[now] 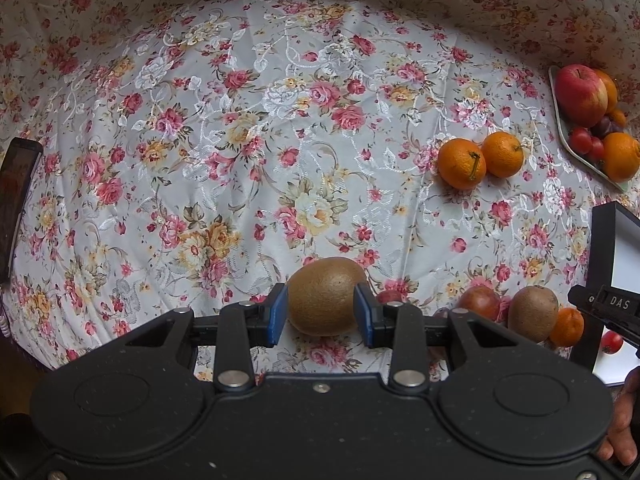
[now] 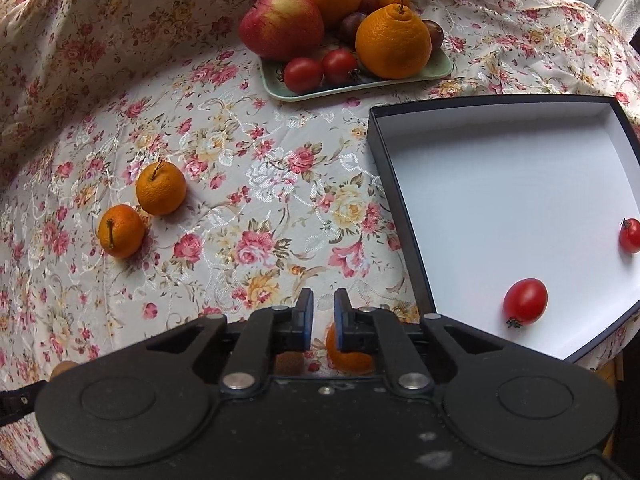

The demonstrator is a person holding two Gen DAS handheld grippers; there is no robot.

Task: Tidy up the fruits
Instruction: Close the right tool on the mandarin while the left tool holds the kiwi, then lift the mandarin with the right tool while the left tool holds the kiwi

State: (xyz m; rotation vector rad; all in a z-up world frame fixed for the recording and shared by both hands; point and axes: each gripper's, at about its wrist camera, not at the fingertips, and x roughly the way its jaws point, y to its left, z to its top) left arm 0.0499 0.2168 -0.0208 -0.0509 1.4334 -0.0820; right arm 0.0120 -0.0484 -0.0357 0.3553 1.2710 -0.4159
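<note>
In the left wrist view my left gripper (image 1: 321,312) is shut on a brown kiwi (image 1: 325,295), held just above the floral tablecloth. Two oranges (image 1: 480,158) lie on the cloth to the right. A second kiwi (image 1: 533,312), a small orange (image 1: 567,326) and a dark red fruit (image 1: 479,302) lie at the lower right. In the right wrist view my right gripper (image 2: 320,322) is nearly closed and empty above the cloth, with a small orange (image 2: 350,356) beneath it. The black box with a white inside (image 2: 520,200) holds two cherry tomatoes (image 2: 525,301).
A pale green tray (image 2: 360,84) at the back holds an apple (image 2: 282,24), large oranges, plums and cherry tomatoes. Two oranges (image 2: 140,208) lie on the cloth at left. A dark object (image 1: 16,196) stands at the left table edge. The right gripper's tip (image 1: 608,308) shows at the right.
</note>
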